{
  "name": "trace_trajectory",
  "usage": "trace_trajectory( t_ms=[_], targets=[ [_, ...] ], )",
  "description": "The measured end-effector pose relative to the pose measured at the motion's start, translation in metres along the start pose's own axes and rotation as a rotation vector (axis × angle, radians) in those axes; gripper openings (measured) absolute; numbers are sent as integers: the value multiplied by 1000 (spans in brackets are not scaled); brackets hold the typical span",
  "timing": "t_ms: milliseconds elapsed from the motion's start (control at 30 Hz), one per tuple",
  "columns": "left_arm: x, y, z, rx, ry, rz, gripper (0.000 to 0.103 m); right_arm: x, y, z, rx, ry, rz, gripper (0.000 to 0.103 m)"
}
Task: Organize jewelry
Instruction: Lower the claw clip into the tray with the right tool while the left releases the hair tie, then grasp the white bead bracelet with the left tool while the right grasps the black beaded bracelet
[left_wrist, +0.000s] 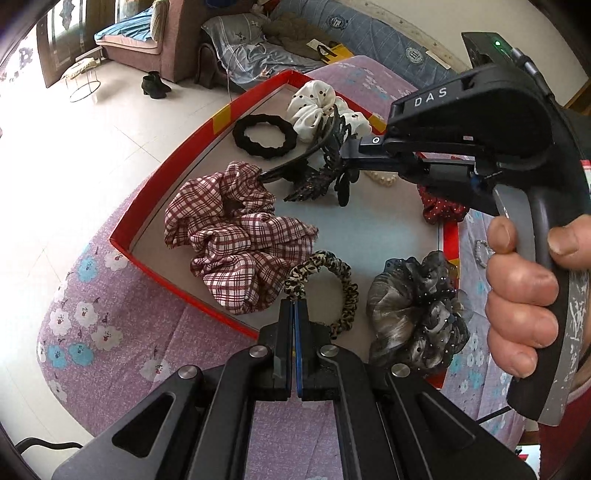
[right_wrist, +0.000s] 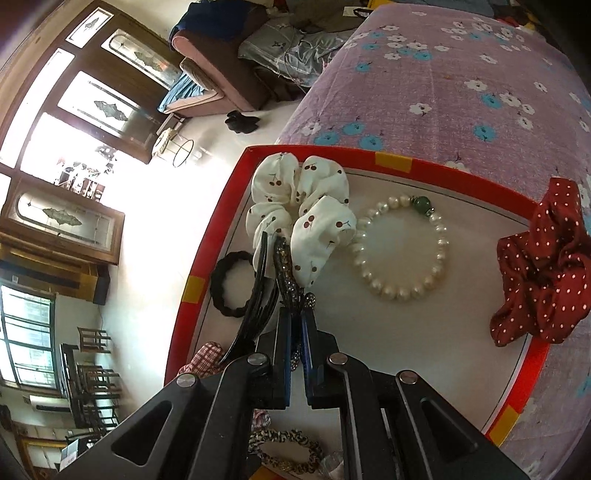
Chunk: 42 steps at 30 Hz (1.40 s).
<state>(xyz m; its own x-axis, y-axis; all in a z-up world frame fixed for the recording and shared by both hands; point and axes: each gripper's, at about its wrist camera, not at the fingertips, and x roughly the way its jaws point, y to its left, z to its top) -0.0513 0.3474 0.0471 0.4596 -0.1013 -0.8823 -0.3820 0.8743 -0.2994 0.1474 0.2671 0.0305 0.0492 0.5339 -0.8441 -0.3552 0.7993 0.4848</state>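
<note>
- right claw (right_wrist: 295, 325) is pinched tight on a black hair clip (left_wrist: 321, 166), its fingers pressed onto the rhinestone-studded spine; the clip hangs above the tray floor, curved prongs fanning out to one side.
- left claw (left_wrist: 294, 314) has its fingers pressed together, tips at the leopard-print scrunchie (left_wrist: 325, 288); whether fabric is actually nipped between them i cannot tell.
- a bare hand (left_wrist: 524, 291) wraps the right tool's grey handle.
- everything sits in a shallow red tray (left_wrist: 155, 181) with a pale floor and yellow tape patches on its rim, resting on a tabletop covered by a lilac cloth (left_wrist: 110, 321) printed with white and blue flowers.
- plaid scrunchie (left_wrist: 236, 240): bulky, crumpled woven cotton in maroon and white checks, near the tray's left edge, touching the leopard one.
- grey scrunchie (left_wrist: 413, 314): satin with sheer dotted black mesh, at the near right corner.
- black hair tie (left_wrist: 264, 136): thin, ribbed ring, lying flat beside the white scrunchie (right_wrist: 299, 206), which is puffy with small cherry prints.
- pearl bracelet (right_wrist: 402, 251): glossy round beads with one green bead, touching the white scrunchie.
- red scrunchie (right_wrist: 543, 266): dark red with white dots, draped over the tray's rim.
</note>
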Motion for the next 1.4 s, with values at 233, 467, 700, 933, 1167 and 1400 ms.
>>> trace_trajectory(
  t_ms=[233, 467, 700, 933, 1167, 1400],
  targets=[
    [-3, 1, -2, -9, -5, 0, 1, 3, -1, -6, 44, 58, 29, 7],
    [-10, -1, -8, -2, -17, 10, 1, 6, 0, -8, 24, 46, 25, 9],
    [-19, -2, -13, -15, -26, 13, 2, 0, 4, -10, -28, 2, -23, 42],
    [-33, -9, -16, -16, -51, 40, 38, -17, 5, -18, -67, -25, -14, 44],
    [-49, -17, -20, 4, -73, 86, 42, -46, -15, -29, -47, -59, 4, 48],
    [-64, -31, -25, 23, -102, 143, 42, -79, -54, -47, 12, -96, 10, 49]
  ],
)
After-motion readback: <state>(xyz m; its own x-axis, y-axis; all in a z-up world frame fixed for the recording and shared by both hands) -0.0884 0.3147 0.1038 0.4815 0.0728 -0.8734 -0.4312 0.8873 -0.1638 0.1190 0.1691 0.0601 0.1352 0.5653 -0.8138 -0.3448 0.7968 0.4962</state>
